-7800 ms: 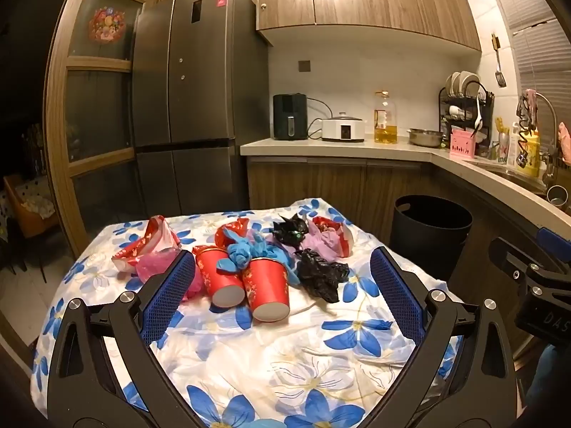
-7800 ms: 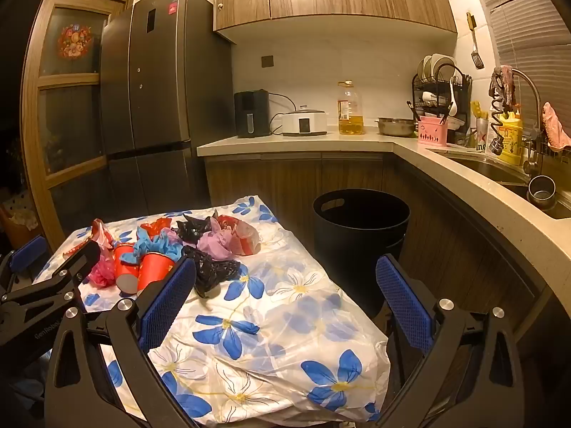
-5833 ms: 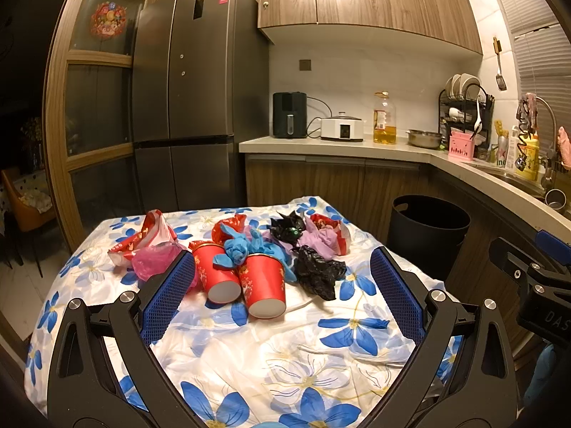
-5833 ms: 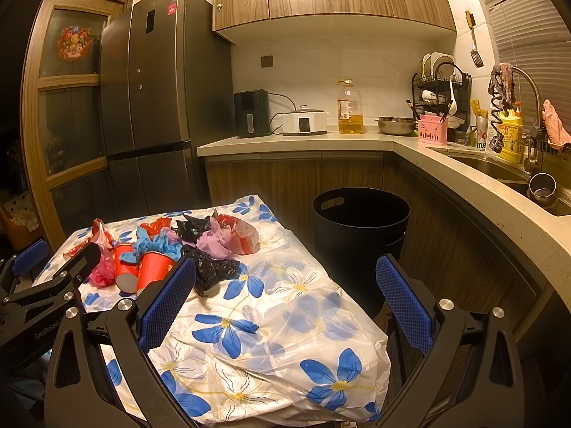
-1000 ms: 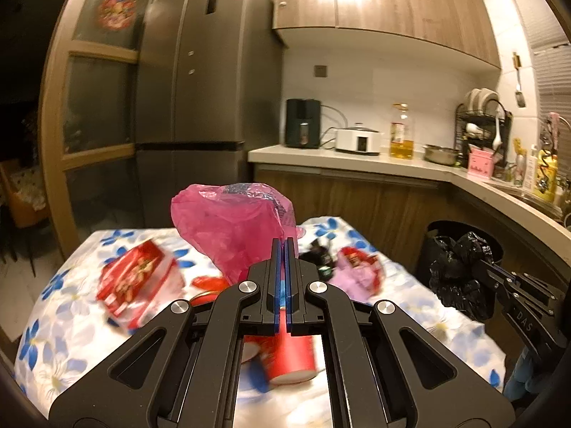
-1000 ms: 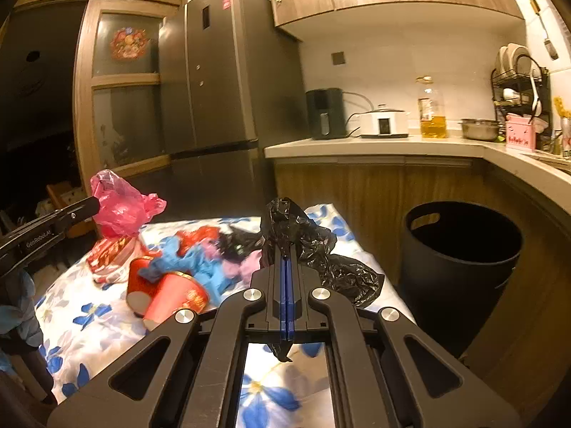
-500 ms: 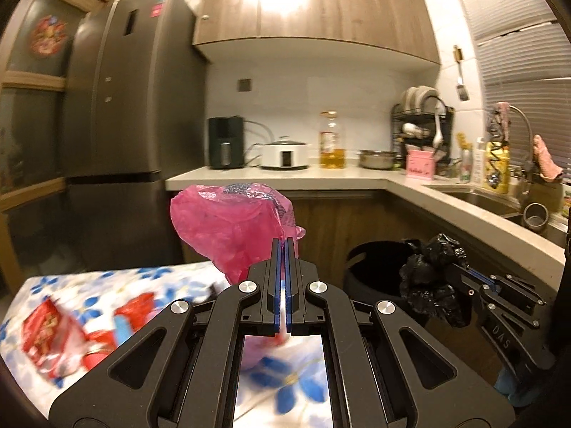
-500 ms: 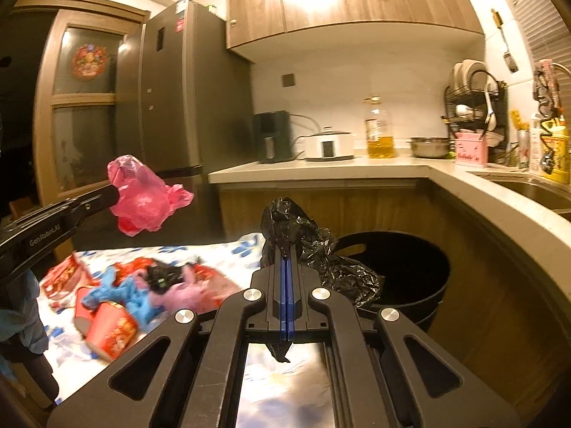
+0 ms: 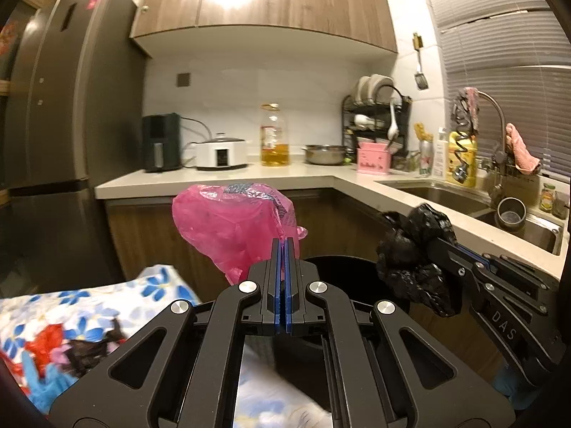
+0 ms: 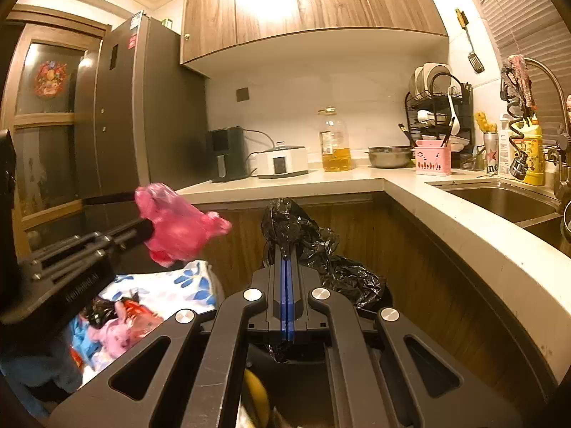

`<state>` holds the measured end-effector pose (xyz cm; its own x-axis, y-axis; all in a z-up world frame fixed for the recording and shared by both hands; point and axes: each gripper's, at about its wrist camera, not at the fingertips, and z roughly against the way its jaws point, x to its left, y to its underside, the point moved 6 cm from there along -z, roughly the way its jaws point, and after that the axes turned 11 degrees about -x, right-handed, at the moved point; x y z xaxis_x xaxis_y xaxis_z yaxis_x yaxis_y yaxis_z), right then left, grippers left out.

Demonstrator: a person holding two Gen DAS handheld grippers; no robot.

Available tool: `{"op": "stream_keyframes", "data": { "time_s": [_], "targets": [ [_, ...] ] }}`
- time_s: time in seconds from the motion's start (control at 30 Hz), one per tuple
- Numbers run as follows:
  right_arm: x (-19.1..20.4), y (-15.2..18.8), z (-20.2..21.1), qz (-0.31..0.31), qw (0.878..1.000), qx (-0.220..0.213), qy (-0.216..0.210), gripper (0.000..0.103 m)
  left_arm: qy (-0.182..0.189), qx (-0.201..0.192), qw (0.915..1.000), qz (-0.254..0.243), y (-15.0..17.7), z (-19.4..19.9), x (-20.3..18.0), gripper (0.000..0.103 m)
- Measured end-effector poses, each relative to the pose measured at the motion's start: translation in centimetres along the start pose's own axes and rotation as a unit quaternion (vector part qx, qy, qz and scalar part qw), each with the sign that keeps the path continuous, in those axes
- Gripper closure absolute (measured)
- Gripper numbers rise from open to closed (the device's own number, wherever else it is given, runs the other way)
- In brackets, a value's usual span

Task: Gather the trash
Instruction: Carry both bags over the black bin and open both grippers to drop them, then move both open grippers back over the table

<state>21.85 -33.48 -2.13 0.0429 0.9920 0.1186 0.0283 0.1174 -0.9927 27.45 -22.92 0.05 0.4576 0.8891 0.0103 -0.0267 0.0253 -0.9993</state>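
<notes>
Below and just ahead of both grippers sits the black trash bin [image 9: 342, 271], its open mouth beside the near right edge of the flowered table [image 9: 107, 306]. Clamped in the left gripper [image 9: 284, 249] is a crumpled pink plastic bag [image 9: 232, 228], held left of the bin's middle. Pinched in the right gripper [image 10: 287, 260] is a black plastic bag [image 10: 321, 249], hanging right over the opening, so this hand looks nearer to dropping. More trash [image 10: 114, 324] lies on the table, far left.
</notes>
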Motion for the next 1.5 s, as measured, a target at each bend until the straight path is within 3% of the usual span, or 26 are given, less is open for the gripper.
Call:
{"op": "stream_keyframes", "data": {
  "time_s": [0.37,1.17,1.37,1.4,1.47,1.5],
  "targets": [
    [-2.5,0.4,-2.5,-0.018,1.0,-0.004,0.015,0.102,0.049,0.011,0.9987,0.009,2.0,-4.5,-3.4,0.102],
    [-3.6,2.1,-5.8,-0.041,0.999,0.014,-0.001,0.101,0.083,0.053,0.9947,0.032,6.0,-8.2,-3.7,0.101],
    [-3.8,2.4,-6.1,-0.043,0.999,0.02,0.005,0.097,0.079,0.06,0.9945,0.033,6.7,-8.4,-3.5,0.091],
    [-3.8,2.5,-6.1,-0.044,0.999,0.02,0.005,0.095,0.077,0.059,0.9948,0.032,6.8,-8.4,-3.4,0.086],
    [-3.9,2.4,-6.1,-0.045,0.999,0.019,0.008,0.078,0.071,0.061,0.9951,0.033,7.0,-8.3,-3.1,0.073],
    [-4.0,2.4,-6.0,-0.046,0.999,0.018,0.008,0.077,0.068,0.061,0.9953,0.035,7.1,-8.2,-2.9,0.066]
  ]
}}
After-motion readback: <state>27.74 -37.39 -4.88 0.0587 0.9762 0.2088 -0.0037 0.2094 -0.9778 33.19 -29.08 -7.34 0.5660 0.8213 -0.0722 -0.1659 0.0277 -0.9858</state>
